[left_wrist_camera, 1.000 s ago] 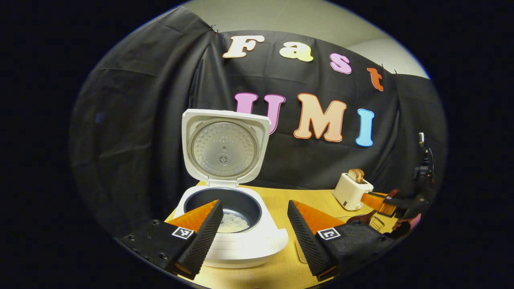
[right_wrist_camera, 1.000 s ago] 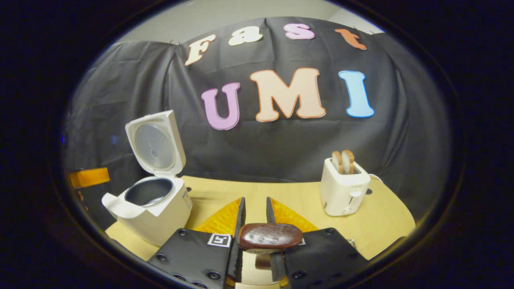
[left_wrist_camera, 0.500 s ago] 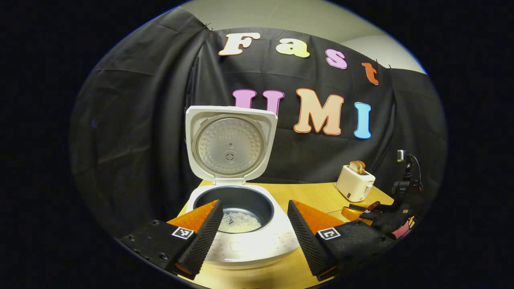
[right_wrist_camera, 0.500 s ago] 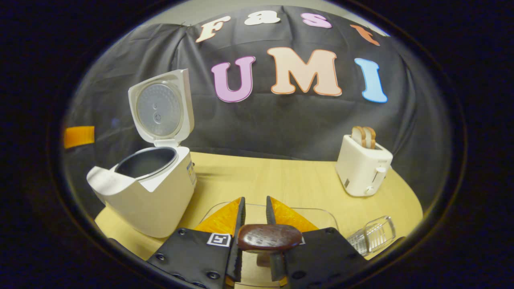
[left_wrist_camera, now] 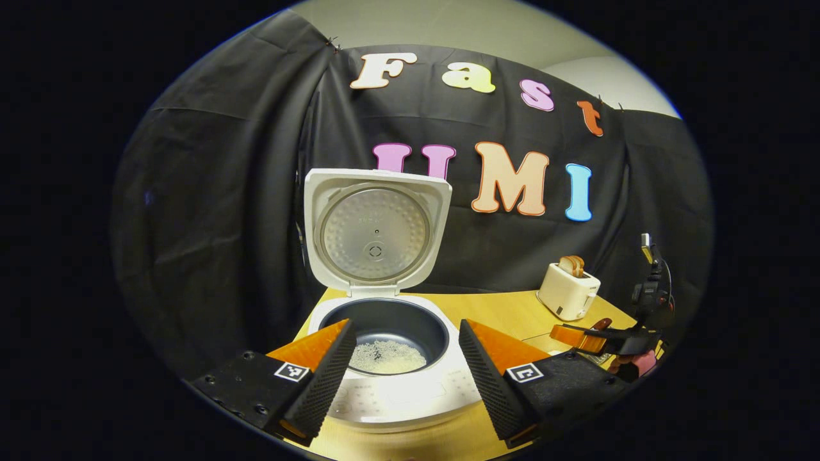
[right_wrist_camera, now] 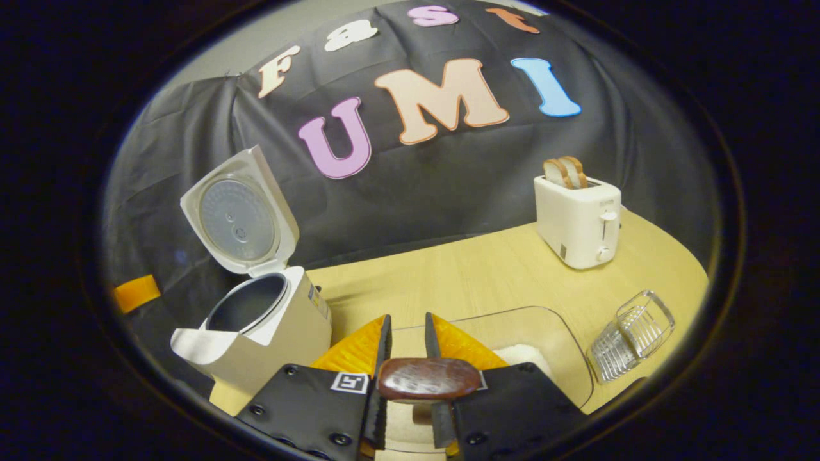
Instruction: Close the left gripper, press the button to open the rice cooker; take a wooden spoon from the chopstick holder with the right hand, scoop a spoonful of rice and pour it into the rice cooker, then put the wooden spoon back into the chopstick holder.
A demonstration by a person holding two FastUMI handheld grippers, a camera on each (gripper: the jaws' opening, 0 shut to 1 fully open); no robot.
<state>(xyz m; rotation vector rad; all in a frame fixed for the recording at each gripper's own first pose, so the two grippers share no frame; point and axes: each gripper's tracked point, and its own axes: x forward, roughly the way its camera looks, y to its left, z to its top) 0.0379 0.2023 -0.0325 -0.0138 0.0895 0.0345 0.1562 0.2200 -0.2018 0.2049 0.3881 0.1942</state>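
Rice cooker point(left_wrist_camera: 391, 358): left gripper view, centre near; lid up, white rice lying in the dark inner pot. Sits more centred betw. the fingers than 1 s ago.
Left gripper point(left_wrist_camera: 403, 358): jaws wide apart, holding nothing, hovering just in front of cooker.
Right gripper, far right point(left_wrist_camera: 580, 337): seen lower over the table than 1 s ago, wooden spoon point(left_wrist_camera: 599, 325) in it.
Toaster point(left_wrist_camera: 568, 291): far right, bread in slots.
Wooden spoon point(right_wrist_camera: 428, 378): right gripper view; handle end nipped betw. the fingers, bowl end hidden.
Right gripper point(right_wrist_camera: 407, 339): nearly closed, gripping the spoon; view has tipped down since 0.5 s ago.
Clear rice tray point(right_wrist_camera: 564, 346): now just under the fingers, rice heap visible.
Chopstick holder point(right_wrist_camera: 631, 334): wire, near right, on its side.
Meaning: rice already in pot, so prob. heading to re-scoop or return spoon; can't tell which.
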